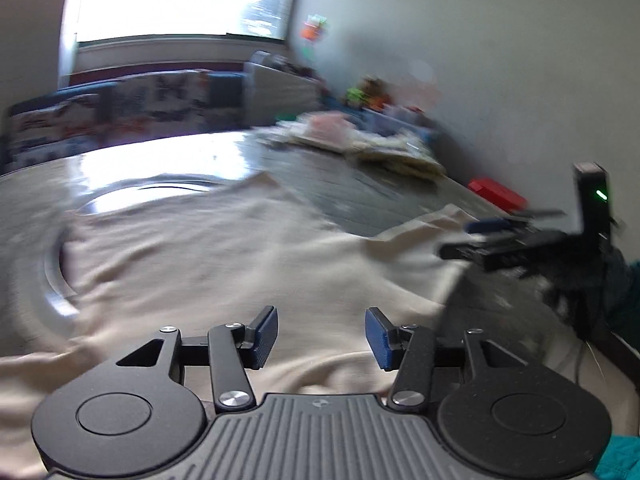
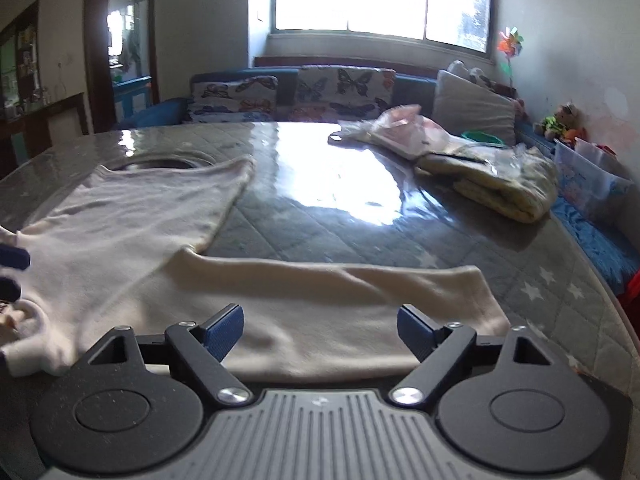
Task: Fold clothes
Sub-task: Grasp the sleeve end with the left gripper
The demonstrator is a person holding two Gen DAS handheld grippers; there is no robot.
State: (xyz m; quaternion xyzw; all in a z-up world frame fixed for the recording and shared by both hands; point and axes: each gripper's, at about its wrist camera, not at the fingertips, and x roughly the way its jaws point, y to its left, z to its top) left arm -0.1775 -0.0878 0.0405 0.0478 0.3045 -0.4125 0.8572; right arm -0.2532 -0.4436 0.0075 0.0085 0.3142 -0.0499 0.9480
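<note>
Item: cream long-sleeved knit top [image 2: 132, 240], lying spread flat on the grey quilted, star-printed bench [image 2: 360, 236] under a glossy clear cover. All places given relative to this top.

- Sleeve [image 2: 340, 292]: lying stretched along the near edge, its long axis running crosswise to the right gripper's line of sight, cuff end pointing right.
- Body panel: reaching away toward the far left, over a round recess in the bench.
- Right gripper [image 2: 320, 334]: hovering just above the sleeve's near edge, fingers [image 2: 224, 330] standing wide apart, gripping nothing. Judged the nearer tool for the sleeve.
- Left gripper [image 1: 321, 338]: hanging over the body, fingers [image 1: 264, 336] parted about halfway, no cloth between them; view blurring.
- Folded pale yellow garments in clear wrap [image 2: 492, 176]: sitting well apart, far right.

Judgement: the coming fold is turning on the sleeve lying directly ahead of and below the right fingers.
</note>
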